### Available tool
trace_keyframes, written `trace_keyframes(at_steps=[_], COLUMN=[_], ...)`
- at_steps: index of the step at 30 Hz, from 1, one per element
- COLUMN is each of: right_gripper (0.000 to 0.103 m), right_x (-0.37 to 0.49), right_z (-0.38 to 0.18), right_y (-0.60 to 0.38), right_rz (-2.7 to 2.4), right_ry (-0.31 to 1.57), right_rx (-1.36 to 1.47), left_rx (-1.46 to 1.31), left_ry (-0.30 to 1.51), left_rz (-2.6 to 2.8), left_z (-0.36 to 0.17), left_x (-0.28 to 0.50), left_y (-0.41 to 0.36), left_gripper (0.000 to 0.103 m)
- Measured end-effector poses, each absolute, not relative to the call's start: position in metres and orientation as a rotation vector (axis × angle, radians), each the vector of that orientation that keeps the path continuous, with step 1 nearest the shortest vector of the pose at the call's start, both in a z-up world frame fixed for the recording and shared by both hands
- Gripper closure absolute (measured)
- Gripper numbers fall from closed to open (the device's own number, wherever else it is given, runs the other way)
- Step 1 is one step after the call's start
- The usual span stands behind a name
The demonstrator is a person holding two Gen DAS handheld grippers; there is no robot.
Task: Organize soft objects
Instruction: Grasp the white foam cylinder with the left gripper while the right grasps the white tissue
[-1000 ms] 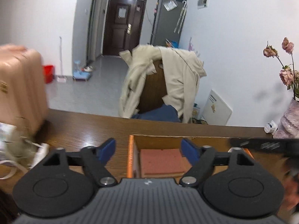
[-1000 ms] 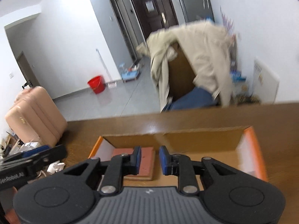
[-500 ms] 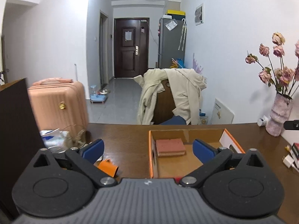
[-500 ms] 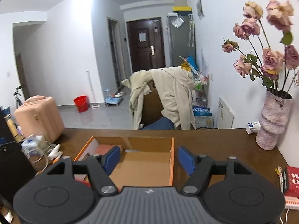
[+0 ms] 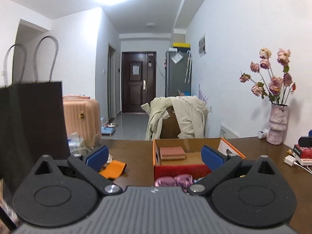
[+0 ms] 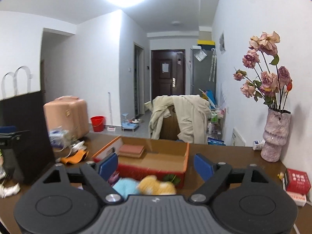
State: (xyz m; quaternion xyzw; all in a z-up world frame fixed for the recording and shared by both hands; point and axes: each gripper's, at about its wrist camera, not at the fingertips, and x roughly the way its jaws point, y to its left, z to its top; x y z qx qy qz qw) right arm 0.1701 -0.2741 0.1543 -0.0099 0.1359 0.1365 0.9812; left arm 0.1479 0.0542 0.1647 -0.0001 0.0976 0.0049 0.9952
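Note:
An open cardboard box (image 5: 195,168) with orange and red sides stands on the brown table; it also shows in the right wrist view (image 6: 184,160). A folded brick-red cloth (image 5: 172,152) lies in its far left corner. In front of the box lie a pink soft object (image 5: 173,181), a light blue plush (image 6: 124,187) and a yellow plush (image 6: 156,187). An orange cloth (image 5: 113,170) lies left of the box. My left gripper (image 5: 155,158) is open and empty, held back above these. My right gripper (image 6: 156,165) is open and empty too.
A tall black paper bag (image 5: 31,128) stands at the left. A vase of dried roses (image 6: 275,134), a red box (image 6: 297,181) and a white charger (image 5: 290,159) sit at the right. A chair with a beige coat (image 5: 175,117) stands beyond the table.
Both grippers have pulled back and up from the box. The right gripper, nearly shut a second ago, has opened. The plush toys in front of the box have come into view.

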Motion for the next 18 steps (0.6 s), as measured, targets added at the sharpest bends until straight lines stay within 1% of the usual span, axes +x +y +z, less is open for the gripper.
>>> trace_keyframes(at_steps=[1,7,10,14,17,18], right_gripper=[0.015,0.015,0.015,0.016,0.022,0.028], right_x=[0.159,0.102,0.095,0.104,0.114,0.118], right_z=[0.144,0.066,0.043,0.032,0.023,0.020], right_y=[-0.271,-0.251,-0.253,-0.245,-0.233,-0.227], right_rz=[0.285,0.185,0.178,0.171,0.205,0.214], right_ry=[0.272,0.308,0.357,0.396,0.438,0.453], right_rx=[-0.019,-0.054,0.010,-0.019,-0.004,-0.009], left_rx=[0.005,0.043,0.034,0.022,-0.009,-0.009], left_ry=[0.198,0.199,0.269,0.321,0.347,0.359], left_rz=[-0.003,-0.096,-0.108,-0.071,-0.077,-0.081], left_z=[0.156,0.103,0.084,0.070,0.059,0.056], left_x=[0.138,0.080,0.087,0.105,0.106,0.109], left_y=[0.051,0.040,0.038,0.038,0.044,0.045], left_gripper=[0.000,0.000,0.000,0.000,0.000,0.000])
